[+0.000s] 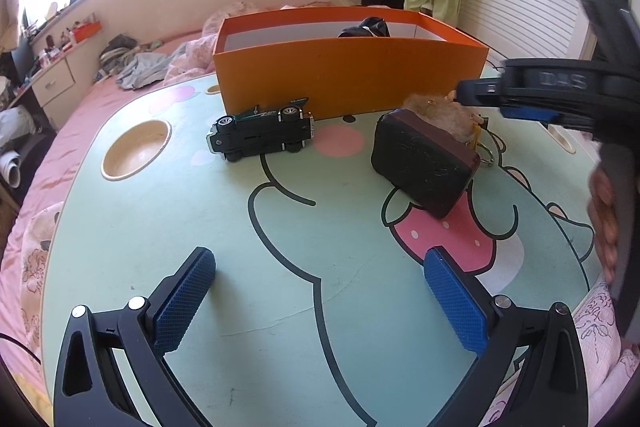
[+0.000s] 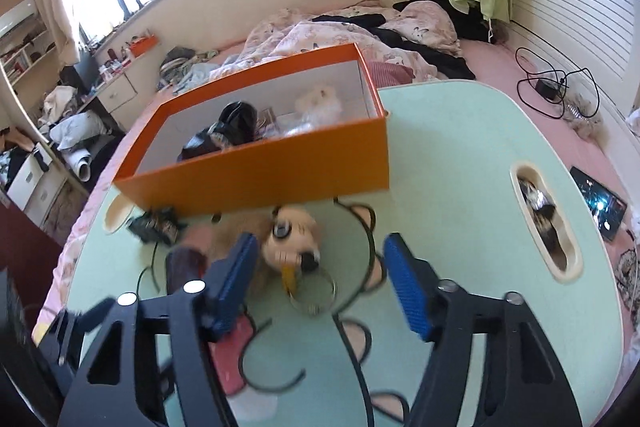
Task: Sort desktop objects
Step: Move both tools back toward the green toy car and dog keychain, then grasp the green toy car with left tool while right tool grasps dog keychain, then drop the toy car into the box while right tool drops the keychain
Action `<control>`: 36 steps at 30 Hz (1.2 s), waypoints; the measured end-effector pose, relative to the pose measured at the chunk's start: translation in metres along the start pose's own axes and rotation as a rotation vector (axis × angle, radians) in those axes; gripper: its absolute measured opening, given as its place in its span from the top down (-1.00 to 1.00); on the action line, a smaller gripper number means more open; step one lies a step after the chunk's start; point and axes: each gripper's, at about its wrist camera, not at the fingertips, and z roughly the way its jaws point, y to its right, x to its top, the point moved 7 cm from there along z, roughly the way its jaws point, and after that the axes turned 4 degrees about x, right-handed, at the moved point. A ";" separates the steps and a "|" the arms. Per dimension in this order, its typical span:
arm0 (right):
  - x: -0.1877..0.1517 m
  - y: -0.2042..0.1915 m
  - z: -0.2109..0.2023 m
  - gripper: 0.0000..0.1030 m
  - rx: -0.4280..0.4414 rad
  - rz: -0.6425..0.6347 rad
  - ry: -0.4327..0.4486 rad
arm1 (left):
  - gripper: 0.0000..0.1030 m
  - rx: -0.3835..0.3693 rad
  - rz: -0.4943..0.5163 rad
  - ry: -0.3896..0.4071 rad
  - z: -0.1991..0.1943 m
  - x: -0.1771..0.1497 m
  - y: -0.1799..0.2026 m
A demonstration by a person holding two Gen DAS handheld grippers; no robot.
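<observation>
My left gripper hangs open over the mint-green table, with nothing between its blue pads. Ahead of it a dark green toy car lies on its side, and a dark rounded block sits to the right. A tan plush keychain with a metal ring lies in front of the orange box. My right gripper is open around the plush's head. Its left pad is close to the fur and its right pad stands apart. One of its fingers reaches over the plush.
The orange box holds a black item and a white fluffy item. The table has a round cup recess and a long slot with something in it. A pink bed with clothes, a phone and cables surrounds the table.
</observation>
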 end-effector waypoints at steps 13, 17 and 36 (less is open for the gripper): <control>-0.007 -0.007 0.029 0.29 -0.035 -0.118 -0.071 | -1.00 0.000 -0.002 0.003 0.000 0.003 0.002; -0.010 -0.003 0.014 0.29 -0.016 -0.093 -0.013 | -1.00 -0.029 -0.067 -0.014 0.000 0.011 -0.008; -0.015 -0.007 -0.016 0.29 0.011 -0.066 0.069 | -0.43 0.019 -0.140 -0.086 0.063 0.086 -0.040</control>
